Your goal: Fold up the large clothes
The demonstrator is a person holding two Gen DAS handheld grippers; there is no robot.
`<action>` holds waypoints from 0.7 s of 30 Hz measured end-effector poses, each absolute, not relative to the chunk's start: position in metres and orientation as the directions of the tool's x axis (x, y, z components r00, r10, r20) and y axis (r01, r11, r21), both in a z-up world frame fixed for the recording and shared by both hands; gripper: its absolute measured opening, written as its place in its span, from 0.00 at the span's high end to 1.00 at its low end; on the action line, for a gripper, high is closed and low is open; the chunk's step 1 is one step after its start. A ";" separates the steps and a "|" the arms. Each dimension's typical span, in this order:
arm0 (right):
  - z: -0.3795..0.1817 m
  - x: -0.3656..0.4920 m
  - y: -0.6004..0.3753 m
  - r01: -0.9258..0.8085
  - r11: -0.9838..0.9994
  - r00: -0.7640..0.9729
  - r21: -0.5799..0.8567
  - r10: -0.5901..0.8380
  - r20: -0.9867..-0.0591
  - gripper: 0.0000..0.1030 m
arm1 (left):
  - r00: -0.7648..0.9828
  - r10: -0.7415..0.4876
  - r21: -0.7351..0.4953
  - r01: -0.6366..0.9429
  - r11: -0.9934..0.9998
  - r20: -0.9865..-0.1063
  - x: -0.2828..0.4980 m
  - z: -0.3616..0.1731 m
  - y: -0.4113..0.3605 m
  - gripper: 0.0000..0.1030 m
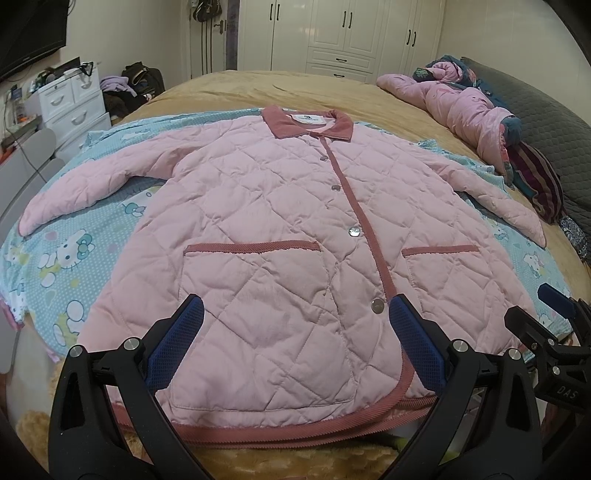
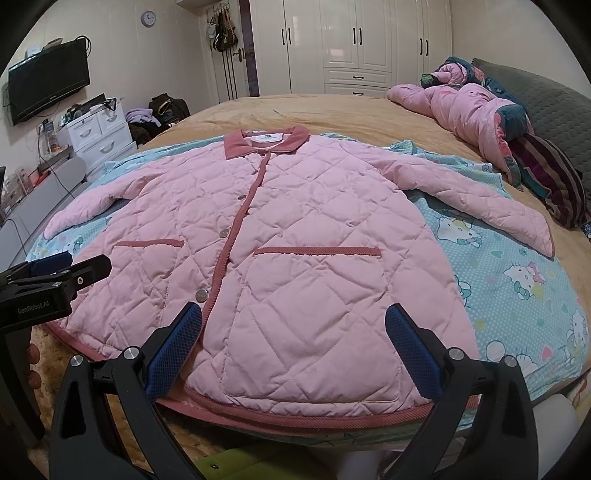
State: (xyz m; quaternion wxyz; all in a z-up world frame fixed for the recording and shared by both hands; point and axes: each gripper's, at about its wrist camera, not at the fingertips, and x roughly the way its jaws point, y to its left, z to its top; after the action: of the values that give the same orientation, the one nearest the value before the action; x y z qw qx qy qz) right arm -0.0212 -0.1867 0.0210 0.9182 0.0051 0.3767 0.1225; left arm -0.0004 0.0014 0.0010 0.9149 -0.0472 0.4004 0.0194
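We see a pink quilted jacket (image 1: 280, 236) spread flat, front up and buttoned, filling the middle of both frames on a pale blue cartoon-cat sheet (image 1: 70, 243) over the tan bedspread (image 2: 332, 114). Our left gripper (image 1: 295, 314) and right gripper (image 2: 293, 321) hover at the lower centre above its hem, jaws spread wide, holding nothing.

collar label (image 1: 306, 119) print too small, TV (image 1: 31, 33) cropped

Jacket (image 1: 280, 236) lies flat on sheet (image 1: 66, 251), bedding (image 1: 461, 107) seemingly behind.
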 end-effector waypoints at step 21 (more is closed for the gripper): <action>0.023 -0.001 -0.194 -0.218 0.970 0.683 0.105 0.228 -0.693 0.04 | 0.674 0.008 -0.059 -0.076 0.995 -0.739 0.013 0.004 -0.006 0.09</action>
State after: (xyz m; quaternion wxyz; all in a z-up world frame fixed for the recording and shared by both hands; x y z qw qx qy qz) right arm -0.0011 -0.1944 0.0229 0.9174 0.0068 0.3788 0.1216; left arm 0.0129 -0.0061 0.0036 0.9139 -0.0422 0.4031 0.0227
